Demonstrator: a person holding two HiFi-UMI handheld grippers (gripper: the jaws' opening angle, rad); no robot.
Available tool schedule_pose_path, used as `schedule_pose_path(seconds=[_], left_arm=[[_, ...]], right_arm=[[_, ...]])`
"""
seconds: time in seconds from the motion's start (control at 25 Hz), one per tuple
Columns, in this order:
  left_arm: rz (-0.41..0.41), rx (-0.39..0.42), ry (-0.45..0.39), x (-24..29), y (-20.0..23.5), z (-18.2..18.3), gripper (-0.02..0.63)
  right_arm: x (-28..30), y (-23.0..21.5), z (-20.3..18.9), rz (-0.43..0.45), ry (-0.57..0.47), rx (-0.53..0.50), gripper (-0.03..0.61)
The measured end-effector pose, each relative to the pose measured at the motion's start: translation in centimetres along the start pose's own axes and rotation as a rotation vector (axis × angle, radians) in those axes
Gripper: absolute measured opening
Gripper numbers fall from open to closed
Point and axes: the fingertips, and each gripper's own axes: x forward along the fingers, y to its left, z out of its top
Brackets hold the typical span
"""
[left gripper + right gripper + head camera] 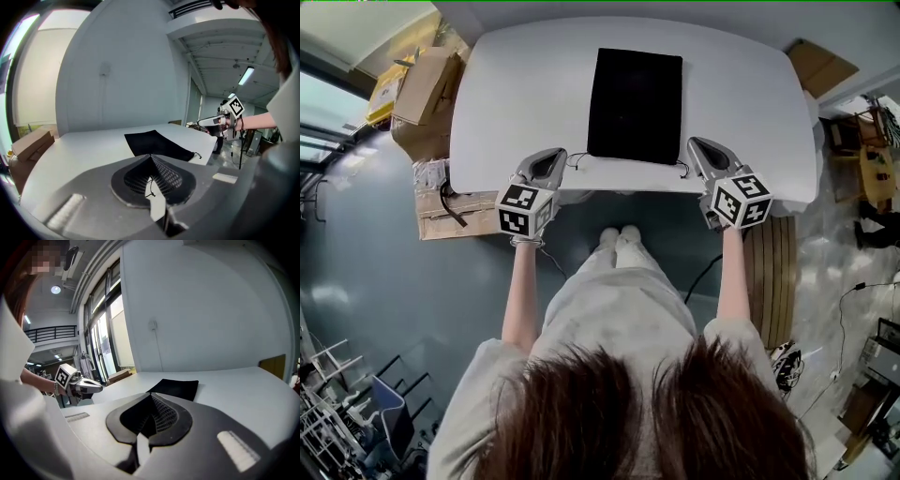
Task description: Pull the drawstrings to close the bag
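Observation:
A flat black drawstring bag (635,105) lies on the white table (516,94), mouth toward the near edge. Thin drawstrings trail from its near corners, the left string (575,161) and the right string (682,169). My left gripper (555,157) hovers shut just left of the bag's near left corner. In the left gripper view, its jaws (151,157) are closed and a string end (151,187) shows on the table through the gap below the pads. My right gripper (697,148) is shut beside the near right corner, holding nothing (151,395). The bag (176,389) lies beyond its tips.
Cardboard boxes (427,84) stand off the table's left side, and a brown board (816,64) lies at its back right. The table's near edge (628,190) runs right under both grippers. The person's feet (619,236) are below it.

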Motion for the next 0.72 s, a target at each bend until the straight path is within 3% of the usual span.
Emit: schedule_pose_path(seconds=[0.2,0.56,0.72], left_arm=[[-0.037,-0.006,0.075,1.1,-0.7,-1.4,-0.005],[-0.076,0.052,0.199,3.3,-1.1,-3.6,-0.004],[-0.1,0.08,0.265,4.1,-1.0,-4.9,0.043]], right_arm=[[0.3,-0.5,-2.2,-0.009,0.09,-0.012,0.014],[1.3,-2.3,-5.6,0.004,0.243,-0.003,0.014],[2.0,-2.8,-7.6,0.026,0.33,0.012,0.015]])
